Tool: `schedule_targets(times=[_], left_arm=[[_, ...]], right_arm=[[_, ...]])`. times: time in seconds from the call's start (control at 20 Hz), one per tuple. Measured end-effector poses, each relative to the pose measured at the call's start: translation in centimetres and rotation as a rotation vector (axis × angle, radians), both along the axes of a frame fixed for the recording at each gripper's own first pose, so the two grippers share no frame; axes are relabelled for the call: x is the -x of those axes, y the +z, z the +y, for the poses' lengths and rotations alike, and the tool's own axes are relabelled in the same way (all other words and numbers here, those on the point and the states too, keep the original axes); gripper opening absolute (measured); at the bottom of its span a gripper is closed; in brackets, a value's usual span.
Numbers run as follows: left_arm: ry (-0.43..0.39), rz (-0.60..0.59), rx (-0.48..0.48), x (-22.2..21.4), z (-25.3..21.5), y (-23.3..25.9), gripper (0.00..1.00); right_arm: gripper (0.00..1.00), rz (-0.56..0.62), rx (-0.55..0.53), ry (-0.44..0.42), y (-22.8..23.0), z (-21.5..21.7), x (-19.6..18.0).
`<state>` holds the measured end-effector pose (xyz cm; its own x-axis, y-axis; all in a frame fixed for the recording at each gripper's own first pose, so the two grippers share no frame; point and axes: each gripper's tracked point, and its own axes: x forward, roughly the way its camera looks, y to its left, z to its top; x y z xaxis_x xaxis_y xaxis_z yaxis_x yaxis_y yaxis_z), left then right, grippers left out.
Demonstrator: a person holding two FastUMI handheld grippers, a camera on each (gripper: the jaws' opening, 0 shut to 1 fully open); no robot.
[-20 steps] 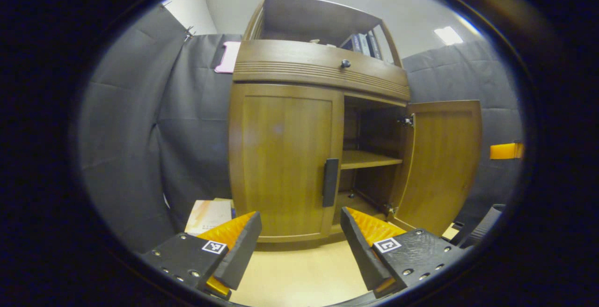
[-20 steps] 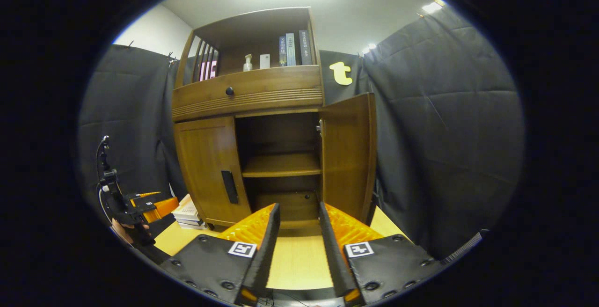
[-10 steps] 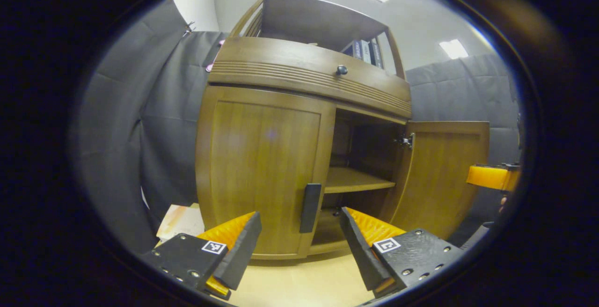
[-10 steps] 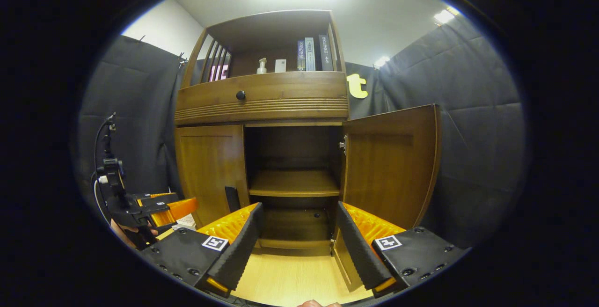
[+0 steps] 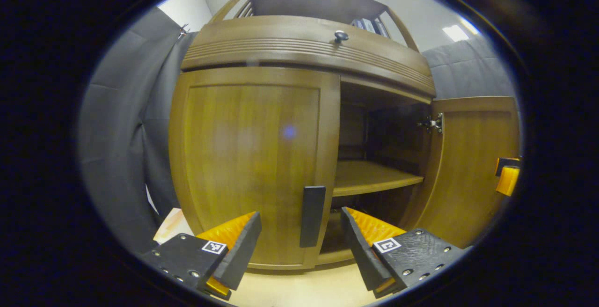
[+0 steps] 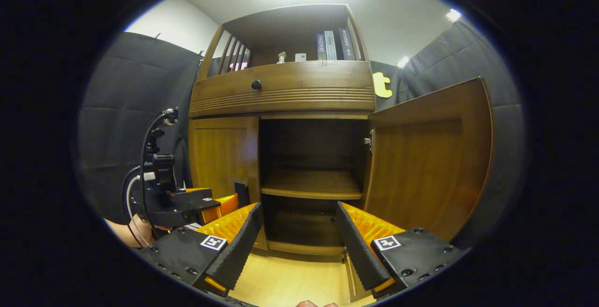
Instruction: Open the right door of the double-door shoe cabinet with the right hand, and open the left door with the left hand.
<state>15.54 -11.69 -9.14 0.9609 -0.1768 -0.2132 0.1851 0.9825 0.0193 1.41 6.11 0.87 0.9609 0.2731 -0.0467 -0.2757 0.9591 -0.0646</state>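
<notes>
While the right door (image 6: pixel 428 157) stands swung wide, the left door (image 5: pixel 255 157) sits flush and closed on the cabinet (image 6: pixel 283 91). Left tongs (image 5: pixel 299 237) spread, empty, fingers flanking the dark handle (image 5: pixel 312 215) just ahead, not touching. Right tongs (image 6: pixel 299 239) spread, empty, before the bare shelf (image 6: pixel 311 185).

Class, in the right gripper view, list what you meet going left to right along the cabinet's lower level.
Other handheld gripper → closed brown wooden left door → open compartment with wooden shelf → open brown wooden right door.
</notes>
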Motion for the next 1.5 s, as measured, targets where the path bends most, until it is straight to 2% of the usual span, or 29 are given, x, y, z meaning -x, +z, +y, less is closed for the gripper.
schedule_targets(times=[0.5,0.85,1.1,1.25,1.5], left_arm=[[0.059,0.041,-0.023,-5.0,-1.5,-3.0,0.99],[0.082,0.071,-0.003,-5.9,-2.2,-4.2,0.46],[0.132,0.05,-0.075,-6.0,-2.1,-4.4,0.29],[0.145,0.048,-0.044,-5.9,-2.3,-4.3,0.18],[0.125,0.046,-0.043,-5.5,-2.2,-4.2,0.16]], right_arm=[[0.97,0.022,0.007,0.038,-1.3,-0.2,-4.9],[0.98,0.039,0.013,0.113,-2.3,0.9,-6.6],[0.97,0.054,0.004,0.137,-2.7,0.6,-7.8],[0.98,0.033,0.023,0.158,-2.6,0.7,-8.0],[0.97,0.027,0.034,0.194,-2.6,1.4,-7.7]])
